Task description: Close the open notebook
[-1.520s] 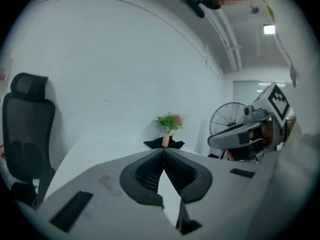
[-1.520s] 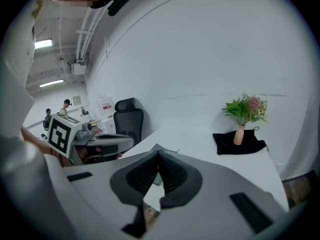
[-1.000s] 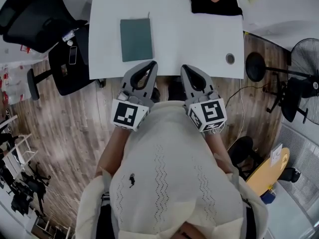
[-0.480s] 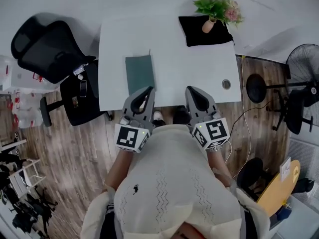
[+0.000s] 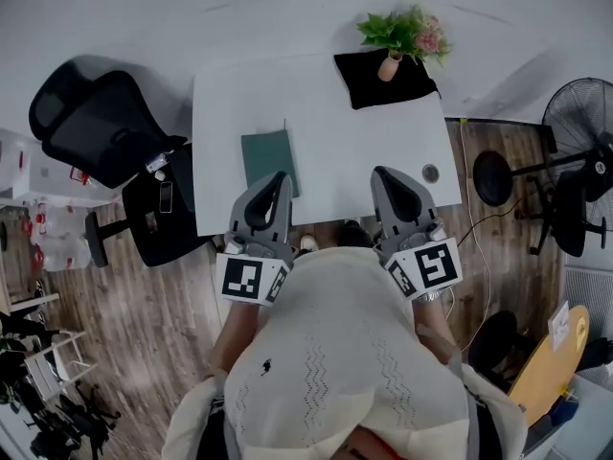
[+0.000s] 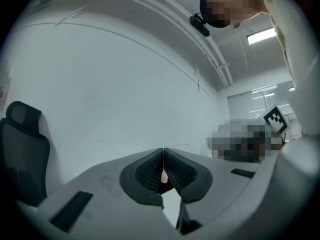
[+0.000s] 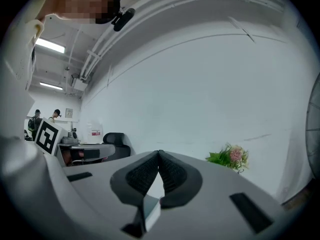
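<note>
A dark green notebook [image 5: 269, 159] lies closed and flat on the white table [image 5: 335, 123], left of its middle. My left gripper [image 5: 279, 176] is held over the table's near edge, just right of the notebook's near corner and well above it, shut and empty. My right gripper [image 5: 385, 173] is level with it further right, also shut with nothing between its tips. In the left gripper view the left gripper [image 6: 163, 151] points level at a blank white wall. In the right gripper view the right gripper [image 7: 159, 153] points at the same wall, and the notebook is hidden there.
A potted plant [image 5: 400, 38] stands on a black cloth [image 5: 383, 82] at the table's far right. A cable hole [image 5: 431, 172] sits near the right front corner. A black office chair [image 5: 96, 132] stands left of the table, and a floor fan [image 5: 575, 123] at the right.
Both grippers have risen away from the table, still shut. The table and notebook look smaller and farther off, and the plant and back wall have come into view.
</note>
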A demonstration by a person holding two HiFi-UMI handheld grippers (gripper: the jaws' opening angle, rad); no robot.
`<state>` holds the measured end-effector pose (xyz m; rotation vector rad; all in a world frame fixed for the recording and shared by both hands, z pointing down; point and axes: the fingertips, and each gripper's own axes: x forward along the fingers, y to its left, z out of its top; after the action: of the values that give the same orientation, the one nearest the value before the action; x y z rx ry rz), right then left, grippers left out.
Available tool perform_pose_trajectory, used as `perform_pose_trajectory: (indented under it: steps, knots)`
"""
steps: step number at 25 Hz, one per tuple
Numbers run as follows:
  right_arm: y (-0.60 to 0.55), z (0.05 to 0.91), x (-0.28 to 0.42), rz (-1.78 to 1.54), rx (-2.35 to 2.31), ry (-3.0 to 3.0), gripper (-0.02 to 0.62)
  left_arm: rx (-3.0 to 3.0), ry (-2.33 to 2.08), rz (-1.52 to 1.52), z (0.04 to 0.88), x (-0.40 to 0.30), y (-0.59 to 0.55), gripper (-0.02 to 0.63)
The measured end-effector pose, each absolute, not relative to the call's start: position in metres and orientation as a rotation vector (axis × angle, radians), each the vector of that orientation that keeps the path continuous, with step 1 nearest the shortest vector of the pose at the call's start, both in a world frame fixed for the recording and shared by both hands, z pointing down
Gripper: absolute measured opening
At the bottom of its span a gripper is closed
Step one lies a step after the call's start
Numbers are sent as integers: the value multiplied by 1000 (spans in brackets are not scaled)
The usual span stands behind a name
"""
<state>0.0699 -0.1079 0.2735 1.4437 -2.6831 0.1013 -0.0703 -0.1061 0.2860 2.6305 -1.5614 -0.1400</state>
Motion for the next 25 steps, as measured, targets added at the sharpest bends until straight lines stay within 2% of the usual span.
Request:
perform_pose_trajectory:
  steps: [25]
  knots:
    - [-97,262,79,72,1460,-2715,0,2661,-1539,-118,283,-47,-103,14]
